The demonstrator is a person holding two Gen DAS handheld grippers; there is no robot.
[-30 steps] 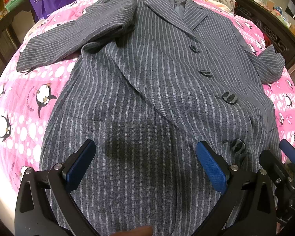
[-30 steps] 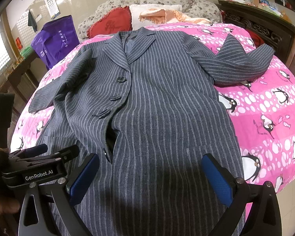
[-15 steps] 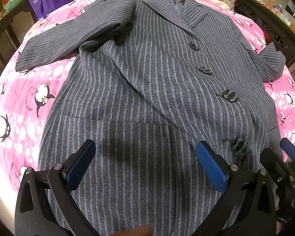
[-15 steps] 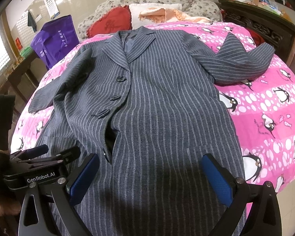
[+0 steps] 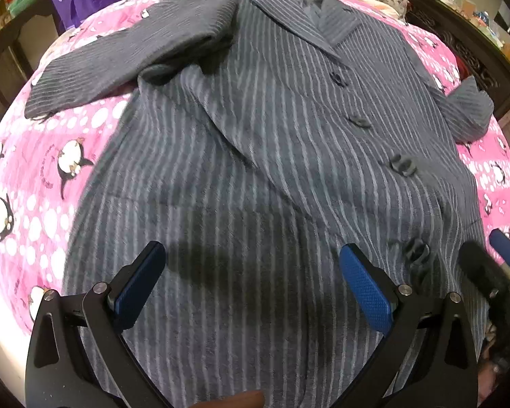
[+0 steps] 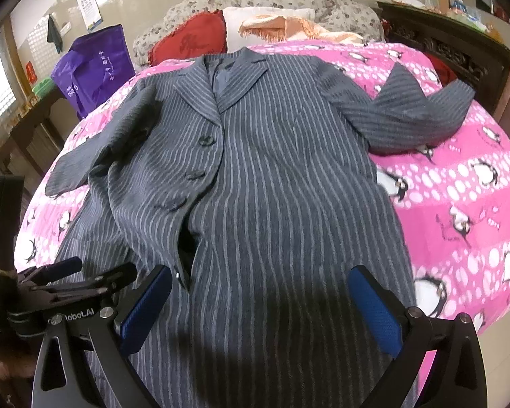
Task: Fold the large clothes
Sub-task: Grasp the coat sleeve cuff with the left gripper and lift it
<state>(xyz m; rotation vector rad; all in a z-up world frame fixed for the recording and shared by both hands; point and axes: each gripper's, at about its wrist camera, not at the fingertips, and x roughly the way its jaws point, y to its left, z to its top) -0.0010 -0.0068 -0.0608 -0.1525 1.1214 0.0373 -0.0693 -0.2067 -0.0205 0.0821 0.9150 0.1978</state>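
Observation:
A long grey pinstriped coat [image 5: 272, 156] [image 6: 272, 187] lies face up on the pink penguin bedspread [image 5: 34, 170] [image 6: 459, 187], collar away from me, buttons down its front. Its left sleeve [image 5: 119, 57] stretches out sideways; its right sleeve [image 6: 408, 112] is bent at the elbow. My left gripper [image 5: 251, 285] hovers open above the coat's lower part, left of the lowest button [image 5: 414, 251]. My right gripper [image 6: 260, 306] hovers open above the hem area. Neither holds any cloth. The left gripper [image 6: 74, 278] shows at the right wrist view's lower left.
A purple bag [image 6: 91, 68] stands at the bed's far left by a dark wooden table [image 6: 23, 125]. Red and white pillows [image 6: 190, 42] and an orange fringed cloth [image 6: 289, 29] lie at the head. A dark carved cabinet [image 6: 452, 51] flanks the right side.
Both grippers have crept slightly forward over the coat, staying open. The coat has not moved.

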